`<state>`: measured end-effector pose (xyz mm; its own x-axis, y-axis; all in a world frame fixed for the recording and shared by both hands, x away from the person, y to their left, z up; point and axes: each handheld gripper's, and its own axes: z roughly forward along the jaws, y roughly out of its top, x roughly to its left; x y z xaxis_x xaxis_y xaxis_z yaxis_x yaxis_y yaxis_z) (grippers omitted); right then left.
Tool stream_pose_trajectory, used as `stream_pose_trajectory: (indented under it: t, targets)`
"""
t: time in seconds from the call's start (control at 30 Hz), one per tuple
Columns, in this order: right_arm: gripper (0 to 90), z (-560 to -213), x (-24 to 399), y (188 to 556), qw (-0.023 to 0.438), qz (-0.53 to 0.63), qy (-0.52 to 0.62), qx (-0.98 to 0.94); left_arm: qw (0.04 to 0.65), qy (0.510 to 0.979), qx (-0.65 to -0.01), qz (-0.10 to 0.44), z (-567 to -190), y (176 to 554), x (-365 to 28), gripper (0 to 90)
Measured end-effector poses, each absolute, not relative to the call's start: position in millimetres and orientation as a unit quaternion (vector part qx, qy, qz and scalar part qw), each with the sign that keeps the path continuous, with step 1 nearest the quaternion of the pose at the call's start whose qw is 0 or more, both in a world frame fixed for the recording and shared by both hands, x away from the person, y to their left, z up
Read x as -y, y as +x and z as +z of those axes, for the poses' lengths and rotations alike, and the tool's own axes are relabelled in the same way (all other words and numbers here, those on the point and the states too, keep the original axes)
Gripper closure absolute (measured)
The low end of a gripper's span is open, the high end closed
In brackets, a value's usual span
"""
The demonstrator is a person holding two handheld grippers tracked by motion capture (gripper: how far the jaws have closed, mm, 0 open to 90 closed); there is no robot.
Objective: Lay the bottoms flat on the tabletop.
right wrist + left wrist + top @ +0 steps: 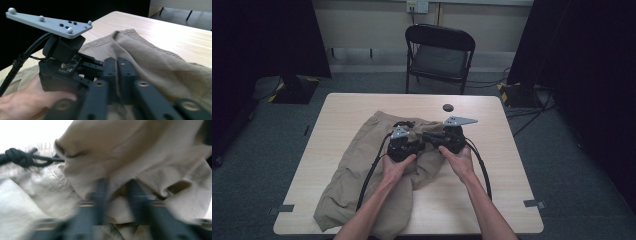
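Shorts [362, 165] lie mid-table [492, 165], legs toward 7 o'clock. Left gripper [117, 195] clamps a cloth fold; its view adds the knotted drawstring [22, 157] at 10 o'clock (blurry). Right gripper [117, 72] jaws nearly together, w/ cloth behind; grip unclear.

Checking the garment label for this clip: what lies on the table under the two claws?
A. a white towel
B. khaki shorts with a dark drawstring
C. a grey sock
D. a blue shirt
B: tan shorts spread across the table, with a knotted dark drawstring at the waistband.
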<state>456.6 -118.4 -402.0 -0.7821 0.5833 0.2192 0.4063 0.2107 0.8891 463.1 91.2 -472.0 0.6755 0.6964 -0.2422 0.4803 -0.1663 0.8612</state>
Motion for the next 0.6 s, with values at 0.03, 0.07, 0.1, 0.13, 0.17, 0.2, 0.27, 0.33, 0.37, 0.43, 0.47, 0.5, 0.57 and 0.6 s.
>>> stream_pose_trajectory:
  t: [0.03,0.07,0.1,0.13,0.17,0.2,0.27,0.33,0.37,0.43,0.47,0.5,0.57,0.6]
  targets:
    - [65.8,-401,121,457,0.088,0.542,0.324,-0.770,0.512,0.757,-0.393,0.104,-472,463,-93,90.0]
    - [62.1,-400,124,457,0.089,0.544,0.328,-0.767,0.512,0.754,-0.399,0.102,-473,464,-96,90.0]
    - [57.8,-398,128,457,0.089,0.545,0.331,-0.765,0.507,0.752,-0.408,0.103,-475,464,-101,90.0]
    - [54.1,-398,132,457,0.092,0.546,0.333,-0.763,0.503,0.750,-0.416,0.104,-477,465,-106,90.0]
    - [51.2,-397,137,457,0.097,0.545,0.340,-0.760,0.503,0.746,-0.424,0.101,-479,466,-112,90.0]
    - [49.2,-396,143,457,0.104,0.545,0.345,-0.757,0.502,0.743,-0.432,0.098,-481,466,-117,90.0]
    - [45.4,-396,155,458,0.114,0.547,0.359,-0.748,0.495,0.740,-0.443,0.106,-485,466,-126,90.0]
    - [44.6,-399,166,463,0.126,0.540,0.380,-0.741,0.483,0.742,-0.454,0.104,-488,467,-132,90.0]
    - [42.2,-403,170,466,0.131,0.532,0.393,-0.739,0.477,0.741,-0.460,0.104,-489,467,-136,90.0]
    - [36.6,-414,174,473,0.134,0.511,0.414,-0.742,0.480,0.734,-0.470,0.097,-492,467,-142,90.0]
    - [34.1,-420,175,476,0.135,0.501,0.422,-0.744,0.475,0.737,-0.471,0.097,-494,467,-144,90.0]
    - [31.4,-427,175,479,0.134,0.493,0.427,-0.746,0.474,0.739,-0.469,0.096,-495,467,-145,90.0]
    - [28.4,-439,173,485,0.123,0.486,0.436,-0.747,0.470,0.739,-0.473,0.092,-499,467,-147,90.0]
    - [27.4,-443,171,487,0.121,0.483,0.441,-0.747,0.467,0.740,-0.475,0.091,-501,467,-147,90.0]
